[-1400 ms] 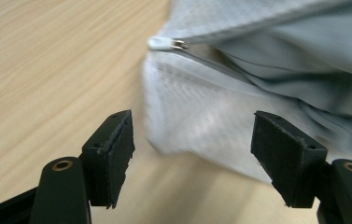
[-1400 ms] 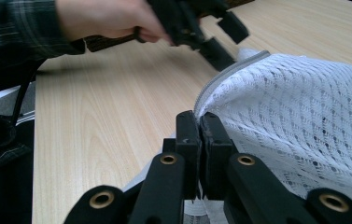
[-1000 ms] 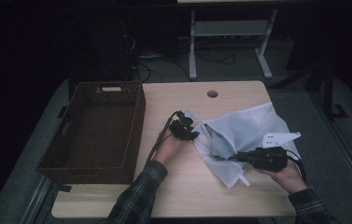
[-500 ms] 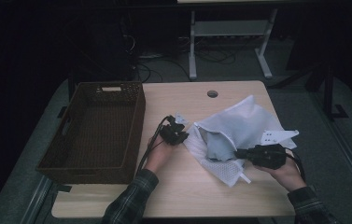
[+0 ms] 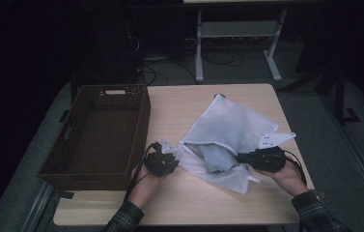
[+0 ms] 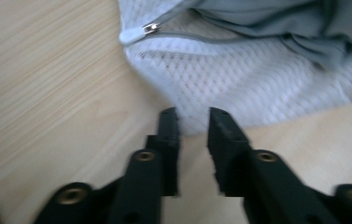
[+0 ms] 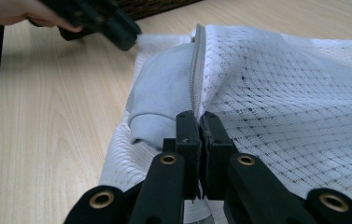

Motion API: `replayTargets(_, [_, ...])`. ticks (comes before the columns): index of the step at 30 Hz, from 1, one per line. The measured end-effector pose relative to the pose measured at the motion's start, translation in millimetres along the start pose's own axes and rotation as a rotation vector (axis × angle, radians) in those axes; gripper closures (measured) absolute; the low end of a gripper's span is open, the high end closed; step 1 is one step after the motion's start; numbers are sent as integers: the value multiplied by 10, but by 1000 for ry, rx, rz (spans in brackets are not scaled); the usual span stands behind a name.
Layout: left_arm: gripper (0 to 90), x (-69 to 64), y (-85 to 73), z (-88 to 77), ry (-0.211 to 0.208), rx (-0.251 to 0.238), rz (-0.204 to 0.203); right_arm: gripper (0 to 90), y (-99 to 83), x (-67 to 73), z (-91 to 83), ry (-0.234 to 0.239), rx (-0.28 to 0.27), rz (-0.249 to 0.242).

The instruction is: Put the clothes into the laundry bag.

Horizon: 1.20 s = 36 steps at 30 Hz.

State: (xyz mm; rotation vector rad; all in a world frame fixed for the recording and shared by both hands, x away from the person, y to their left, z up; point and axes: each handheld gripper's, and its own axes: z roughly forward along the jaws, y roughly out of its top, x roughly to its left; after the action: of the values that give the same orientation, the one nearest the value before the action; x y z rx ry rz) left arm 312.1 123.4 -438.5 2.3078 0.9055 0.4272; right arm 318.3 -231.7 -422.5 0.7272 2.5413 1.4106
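A white mesh bag (image 5: pixel 228 130) lies on the wooden table (image 5: pixel 266 203), to the right of a brown woven basket (image 5: pixel 97 135). A grey cloth (image 5: pixel 216 157) sticks out of the bag's open side.

The right gripper (image 7: pixel 198 122) has its jaws squeezed tight on the bag's zipper edge (image 7: pixel 197 70), right next to the grey cloth. In the high view it sits at the bag's near right side.

The left gripper (image 6: pixel 192 114) has just been opening its jaws. They stand a little apart, with nothing between them. Their tips are just beside the bag's edge, near the small metal zipper pull (image 6: pixel 150 29). The person's hands come in from below, in checked sleeves (image 5: pixel 315 212).
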Motion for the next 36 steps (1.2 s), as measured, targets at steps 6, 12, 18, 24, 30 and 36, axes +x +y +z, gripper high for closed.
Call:
replayTargets(6, [514,-254,130,12,-170,-71,43,871,-2,7,30,8,4,1])
replayTargets(12, [444,-508,314,305,-276,-65,120,871,-10,4,33,8,6,3])
replayTargets(18, [565,-652,472,558,-286,-34,167,868,-38,-11,0,2,0,13])
replayTargets(24, [822,-631,509,650,-293,-25,141,723,-125,-25,-21,-12,11,37])
replayTargets(30, [829,-627,503,656,-298,-21,131,490,-341,-37,-126,-49,56,56])
replayTargets(36, [830,-615,505,662,-305,-18,121,430,-485,-34,-85,-24,83,86])
